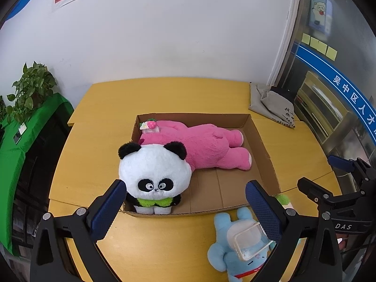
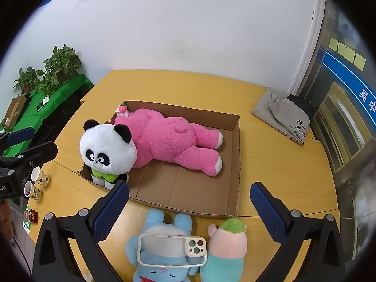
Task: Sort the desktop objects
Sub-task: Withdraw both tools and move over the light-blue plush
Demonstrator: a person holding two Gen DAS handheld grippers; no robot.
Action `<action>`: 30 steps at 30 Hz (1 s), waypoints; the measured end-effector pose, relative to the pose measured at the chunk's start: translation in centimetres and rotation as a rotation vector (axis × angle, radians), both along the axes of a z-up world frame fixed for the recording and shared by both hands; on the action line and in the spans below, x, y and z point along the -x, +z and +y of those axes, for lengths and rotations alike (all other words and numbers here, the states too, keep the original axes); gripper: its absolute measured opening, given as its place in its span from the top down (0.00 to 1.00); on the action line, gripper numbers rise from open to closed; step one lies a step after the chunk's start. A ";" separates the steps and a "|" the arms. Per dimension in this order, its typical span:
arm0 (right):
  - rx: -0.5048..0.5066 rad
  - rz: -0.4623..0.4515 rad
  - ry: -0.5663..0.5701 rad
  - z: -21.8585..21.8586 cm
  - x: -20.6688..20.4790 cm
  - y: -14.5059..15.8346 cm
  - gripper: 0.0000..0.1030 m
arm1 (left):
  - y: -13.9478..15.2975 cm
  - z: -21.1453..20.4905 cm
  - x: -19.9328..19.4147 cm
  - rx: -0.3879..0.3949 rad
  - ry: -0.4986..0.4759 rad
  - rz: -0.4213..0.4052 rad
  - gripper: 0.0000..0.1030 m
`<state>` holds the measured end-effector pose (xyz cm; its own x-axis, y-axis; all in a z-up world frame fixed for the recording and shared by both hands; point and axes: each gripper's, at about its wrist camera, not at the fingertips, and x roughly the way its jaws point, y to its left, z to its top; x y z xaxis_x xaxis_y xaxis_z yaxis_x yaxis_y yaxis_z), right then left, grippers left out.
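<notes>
An open cardboard box (image 1: 263,141) (image 2: 236,145) lies on the yellow table. In it a big pink plush bear (image 1: 206,145) (image 2: 174,141) lies flat and a panda plush (image 1: 152,176) (image 2: 107,152) stands upright in the near left corner. In front of the box lie a blue plush (image 1: 225,253) (image 2: 162,268) with a clear phone case (image 1: 249,239) (image 2: 171,250) on it, and a pink-and-green plush (image 2: 228,239). My left gripper (image 1: 183,209) is open and empty just before the panda. My right gripper (image 2: 190,209) is open and empty above the blue plush.
A grey cloth bag (image 1: 272,103) (image 2: 282,115) lies at the table's far right. Two paper cups (image 2: 37,183) stand at the left edge. A green-covered side table with potted plants (image 1: 30,89) (image 2: 56,70) stands to the left. A glass door is on the right.
</notes>
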<state>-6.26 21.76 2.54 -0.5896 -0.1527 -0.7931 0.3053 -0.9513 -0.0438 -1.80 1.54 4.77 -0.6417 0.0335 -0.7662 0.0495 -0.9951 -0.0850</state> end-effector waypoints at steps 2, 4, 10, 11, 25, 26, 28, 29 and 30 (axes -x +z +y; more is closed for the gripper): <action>0.000 -0.002 -0.002 0.2 0.1 -0.1 0.00 | -0.1 0.2 0.2 0.001 -0.006 -0.002 0.00; 0.002 -0.006 -0.002 0.3 0.2 -0.2 0.00 | -0.2 0.5 0.4 -0.002 -0.013 -0.006 0.00; 0.007 -0.017 -0.006 0.5 0.7 -0.7 0.00 | -0.8 0.9 1.0 -0.021 -0.037 -0.023 0.00; 0.008 -0.020 -0.008 0.6 0.8 -0.8 0.00 | -0.9 0.9 1.2 -0.022 -0.041 -0.026 0.00; 0.027 -0.055 -0.023 1.2 2.3 -2.1 0.00 | -2.6 1.6 3.4 -0.058 -0.082 -0.068 0.00; 0.025 -0.054 -0.021 1.1 2.4 -2.1 0.00 | -2.7 1.6 3.5 -0.058 -0.082 -0.067 0.00; 0.021 -0.054 -0.017 0.9 2.5 -2.2 0.00 | -2.7 1.5 3.7 -0.059 -0.080 -0.065 0.00; 0.020 -0.055 -0.016 0.9 2.6 -2.3 0.00 | -2.7 1.4 3.7 -0.059 -0.078 -0.064 0.00; 0.021 -0.057 -0.014 0.8 2.7 -2.3 0.00 | -2.8 1.3 3.7 -0.061 -0.075 -0.065 0.00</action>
<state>-8.92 22.54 0.21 -0.5460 -0.1615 -0.8220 0.2930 -0.9561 -0.0068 -5.52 2.84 1.98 -0.5851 0.1271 -0.8010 -0.0173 -0.9894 -0.1443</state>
